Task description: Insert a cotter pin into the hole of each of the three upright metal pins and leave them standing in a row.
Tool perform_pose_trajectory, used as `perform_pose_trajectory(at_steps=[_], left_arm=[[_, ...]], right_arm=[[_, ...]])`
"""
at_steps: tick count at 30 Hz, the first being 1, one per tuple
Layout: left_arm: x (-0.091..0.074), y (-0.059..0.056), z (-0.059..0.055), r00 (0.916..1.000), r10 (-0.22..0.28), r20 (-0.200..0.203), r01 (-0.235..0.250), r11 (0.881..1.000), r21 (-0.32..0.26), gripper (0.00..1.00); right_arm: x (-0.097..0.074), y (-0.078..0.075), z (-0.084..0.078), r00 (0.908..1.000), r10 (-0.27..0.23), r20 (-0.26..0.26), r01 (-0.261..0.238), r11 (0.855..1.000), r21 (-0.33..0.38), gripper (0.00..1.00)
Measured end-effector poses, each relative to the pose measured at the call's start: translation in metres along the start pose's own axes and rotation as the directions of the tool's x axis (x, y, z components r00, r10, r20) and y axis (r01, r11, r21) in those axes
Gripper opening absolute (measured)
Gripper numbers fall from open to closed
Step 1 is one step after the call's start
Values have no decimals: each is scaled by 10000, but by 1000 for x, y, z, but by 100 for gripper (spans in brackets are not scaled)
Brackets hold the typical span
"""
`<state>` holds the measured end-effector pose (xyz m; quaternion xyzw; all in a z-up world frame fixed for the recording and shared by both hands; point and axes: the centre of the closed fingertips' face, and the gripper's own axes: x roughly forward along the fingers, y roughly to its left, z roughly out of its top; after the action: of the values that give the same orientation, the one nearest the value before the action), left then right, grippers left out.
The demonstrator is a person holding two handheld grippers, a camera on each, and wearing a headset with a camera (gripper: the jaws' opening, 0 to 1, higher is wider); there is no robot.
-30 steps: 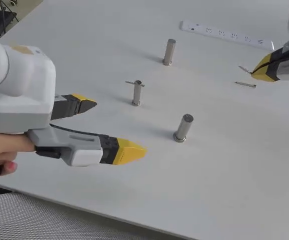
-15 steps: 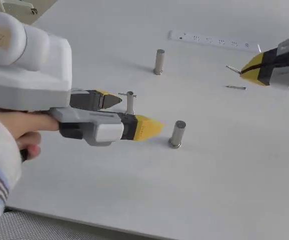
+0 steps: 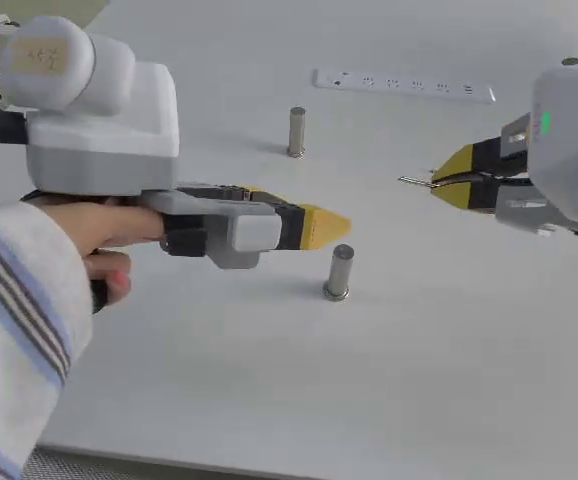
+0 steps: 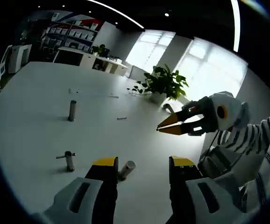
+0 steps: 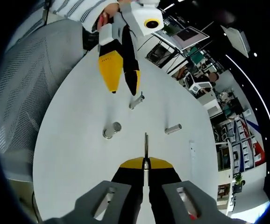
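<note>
Three upright metal pins stand on the white table. The far pin [image 3: 296, 132] and the near pin [image 3: 338, 272] have no cotter pin through them. The middle pin [image 4: 69, 160] carries a cotter pin crosswise near its top; my left gripper hides it in the head view. My left gripper [image 3: 299, 210] hovers open just left of the near pin [image 4: 126, 169]. At the right, my right gripper [image 3: 451, 187] is shut on a thin cotter pin [image 3: 415, 181] that points left at the row of pins [image 5: 110, 130]. The cotter pin [image 5: 145, 148] sticks out straight between the shut jaws.
A white power strip [image 3: 405, 85] lies along the far side of the table. One loose cotter pin [image 4: 121, 118] rests on the table beyond the pins. The near table edge [image 3: 269, 462] runs below. A hand and striped sleeve [image 3: 19, 300] hold the left gripper.
My left gripper has moved right, up beside the near pin, and now covers the middle pin. My right gripper has come left from the loose cotter pins, holding one in the air.
</note>
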<state>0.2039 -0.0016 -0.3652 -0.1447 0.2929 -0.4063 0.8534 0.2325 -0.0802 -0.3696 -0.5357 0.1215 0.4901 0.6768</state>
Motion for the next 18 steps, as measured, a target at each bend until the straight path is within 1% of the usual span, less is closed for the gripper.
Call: perform_pose_trajectory(at_steps=[6,12,14,16,18], left_arm=[[10,-8,-1,9997,-223,-65,223,9997,-29,29],[19,-18,0,9987,-515,38,515,9986,-149,19],[21,-21,0,9981,-623,21,623,9979,-183,16],[23,-24,-1,9975,-703,-17,703,9975,-113,15],[24,-27,-1,9967,-812,-13,812,9966,-134,12]], right_arm=[[-6,13,18,9995,68,306,-67,10000,-26,0],[-9,21,37,9980,99,621,-83,9996,-260,0],[-10,23,41,9978,134,655,-113,9994,-317,0],[-10,23,41,9973,150,723,-128,9994,-308,0],[-10,23,42,9975,131,697,-105,9992,-376,0]])
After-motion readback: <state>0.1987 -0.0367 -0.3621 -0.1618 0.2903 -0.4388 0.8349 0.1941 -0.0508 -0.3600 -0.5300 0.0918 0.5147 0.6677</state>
